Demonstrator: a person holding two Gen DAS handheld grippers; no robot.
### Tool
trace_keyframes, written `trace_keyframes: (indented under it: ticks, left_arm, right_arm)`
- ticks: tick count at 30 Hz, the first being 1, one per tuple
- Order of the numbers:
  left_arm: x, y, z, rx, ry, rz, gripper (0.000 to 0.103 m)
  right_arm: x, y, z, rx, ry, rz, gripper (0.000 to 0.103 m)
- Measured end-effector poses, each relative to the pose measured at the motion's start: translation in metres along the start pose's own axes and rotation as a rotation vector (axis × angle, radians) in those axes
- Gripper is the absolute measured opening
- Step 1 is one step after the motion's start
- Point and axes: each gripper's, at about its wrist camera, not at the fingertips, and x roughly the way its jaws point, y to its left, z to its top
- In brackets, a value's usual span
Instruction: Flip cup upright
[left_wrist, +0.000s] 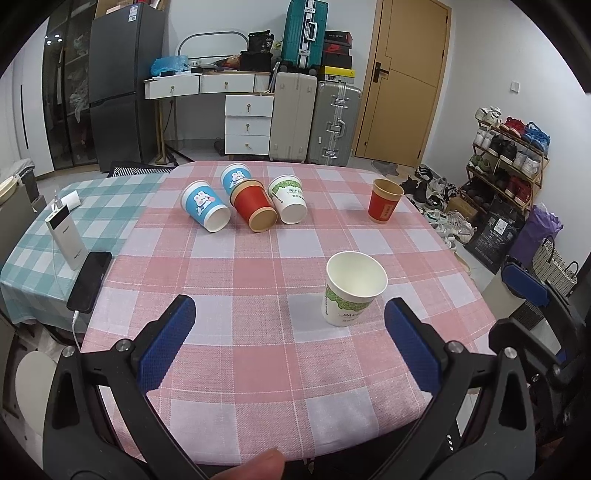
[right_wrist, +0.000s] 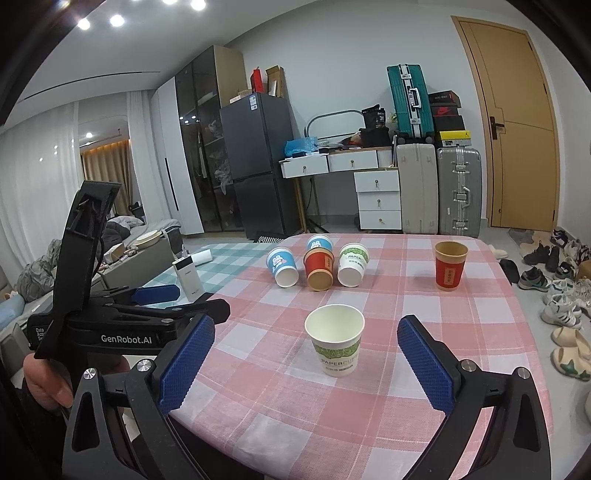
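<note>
Here, our left gripper (left_wrist: 290, 319) and right gripper (right_wrist: 306, 341), both spread wide and empty, face tipped paper cups (right_wrist: 316, 271) mid-frame: light, crushable, best pinched gently mid-wall.

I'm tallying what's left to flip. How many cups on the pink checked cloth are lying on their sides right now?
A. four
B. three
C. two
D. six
A: four lie tipped in a cluster at the far side: a blue bunny cup, a second blue bunny cup, a red cup and a white-and-green cup; the near white cup and the far red cup stand upright.
</note>
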Motion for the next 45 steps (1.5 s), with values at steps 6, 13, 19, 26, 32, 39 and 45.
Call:
trace_keyframes:
  ticks: [6, 13, 19, 26, 32, 39, 45]
  left_arm:
    - [-0.002, 0.001, 0.001, -0.001, -0.004, -0.003, 0.102]
    - [-0.006, 0.004, 0.002, -0.006, -0.011, 0.004, 0.102]
    - [-0.009, 0.003, 0.003, -0.005, -0.011, 0.007, 0.102]
    - [-0.009, 0.002, 0.004, -0.005, -0.011, 0.008, 0.102]
    - [-0.009, 0.003, 0.004, -0.007, -0.013, 0.008, 0.102]
    - [-0.010, 0.003, 0.004, -0.007, -0.013, 0.008, 0.102]
    - [-0.009, 0.003, 0.003, -0.006, -0.013, 0.009, 0.102]
  right_arm:
    - [-0.001, 0.001, -0.001, -0.004, -0.003, 0.008, 0.103]
    - [-0.001, 0.003, -0.002, -0.007, -0.005, 0.010, 0.103]
    - [-0.001, 0.004, -0.003, -0.006, -0.009, 0.002, 0.103]
    - [0.000, 0.001, -0.002, 0.015, 0.001, -0.001, 0.103]
    - [0.000, -0.001, -0.003, 0.015, 0.005, -0.002, 0.103]
    - [0.000, -0.001, -0.003, 0.015, 0.006, -0.003, 0.103]
    - [-0.001, -0.001, -0.003, 0.017, 0.004, -0.002, 0.103]
